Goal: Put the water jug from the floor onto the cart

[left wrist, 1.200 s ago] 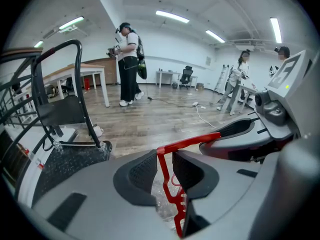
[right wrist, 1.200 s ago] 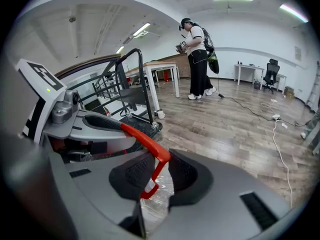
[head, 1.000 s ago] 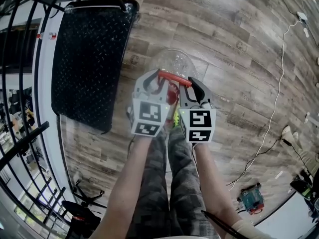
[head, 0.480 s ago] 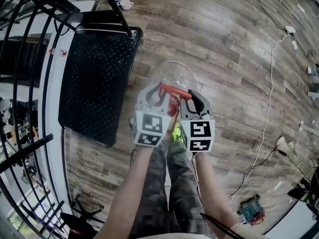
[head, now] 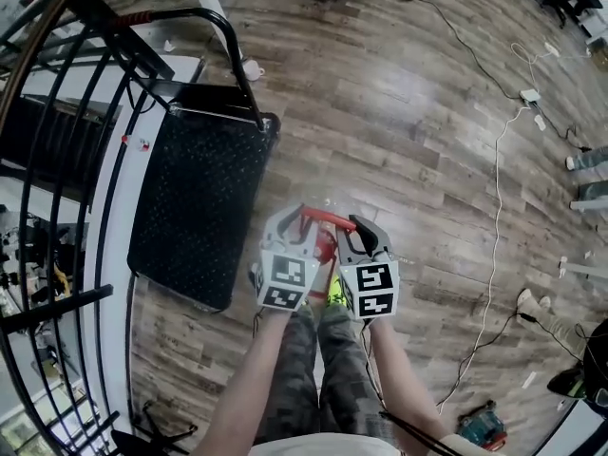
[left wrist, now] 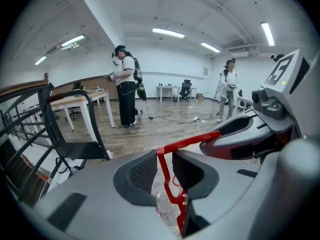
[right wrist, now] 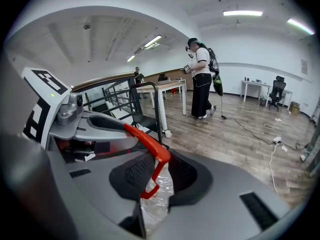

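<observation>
Over the last second both hands lifted, left gripper (left wrist: 164,170) and right gripper (right wrist: 158,170) jaws each narrow and clamped on the red handle (head: 327,219), so the water jug (right wrist: 158,193) hangs off the floor beside the cart (head: 195,198), not yet over it.

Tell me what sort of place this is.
Likely an open-plan office or lab: brown wood-plank floor, white desk with a black office chair, long ceiling strip lights.
</observation>
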`<state>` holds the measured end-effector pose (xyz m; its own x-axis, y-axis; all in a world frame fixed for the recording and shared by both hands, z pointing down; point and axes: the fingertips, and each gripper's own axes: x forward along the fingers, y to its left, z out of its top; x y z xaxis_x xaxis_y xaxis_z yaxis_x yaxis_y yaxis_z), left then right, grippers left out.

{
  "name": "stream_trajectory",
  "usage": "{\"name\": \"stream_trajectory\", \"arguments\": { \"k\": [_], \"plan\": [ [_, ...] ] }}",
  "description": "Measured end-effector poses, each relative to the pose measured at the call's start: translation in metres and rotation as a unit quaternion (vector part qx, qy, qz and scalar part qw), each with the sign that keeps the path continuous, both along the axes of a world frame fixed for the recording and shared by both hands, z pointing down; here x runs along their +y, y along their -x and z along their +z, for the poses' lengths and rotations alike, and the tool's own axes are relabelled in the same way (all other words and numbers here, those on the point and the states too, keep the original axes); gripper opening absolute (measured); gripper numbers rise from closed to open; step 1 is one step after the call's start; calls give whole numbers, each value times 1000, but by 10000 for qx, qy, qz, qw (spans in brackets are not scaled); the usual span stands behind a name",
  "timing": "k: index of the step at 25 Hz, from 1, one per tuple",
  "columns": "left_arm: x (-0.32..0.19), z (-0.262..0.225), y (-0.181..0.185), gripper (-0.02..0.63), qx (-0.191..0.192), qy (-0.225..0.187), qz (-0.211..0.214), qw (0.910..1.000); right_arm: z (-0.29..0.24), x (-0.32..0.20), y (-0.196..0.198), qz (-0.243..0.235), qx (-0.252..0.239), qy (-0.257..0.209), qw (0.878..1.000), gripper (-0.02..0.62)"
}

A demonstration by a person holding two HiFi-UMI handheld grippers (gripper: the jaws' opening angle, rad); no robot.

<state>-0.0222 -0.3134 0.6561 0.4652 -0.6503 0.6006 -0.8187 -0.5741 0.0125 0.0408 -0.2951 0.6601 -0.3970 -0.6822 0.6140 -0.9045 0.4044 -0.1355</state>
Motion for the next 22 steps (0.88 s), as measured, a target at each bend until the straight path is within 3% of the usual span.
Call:
{"name": "stream_trajectory", "arguments": {
  "k": [22],
  "plan": [
    [42,-179,21,100,183,-278,14,9994,-180,40,22,-283,78,-351,9990,86]
  ]
}}
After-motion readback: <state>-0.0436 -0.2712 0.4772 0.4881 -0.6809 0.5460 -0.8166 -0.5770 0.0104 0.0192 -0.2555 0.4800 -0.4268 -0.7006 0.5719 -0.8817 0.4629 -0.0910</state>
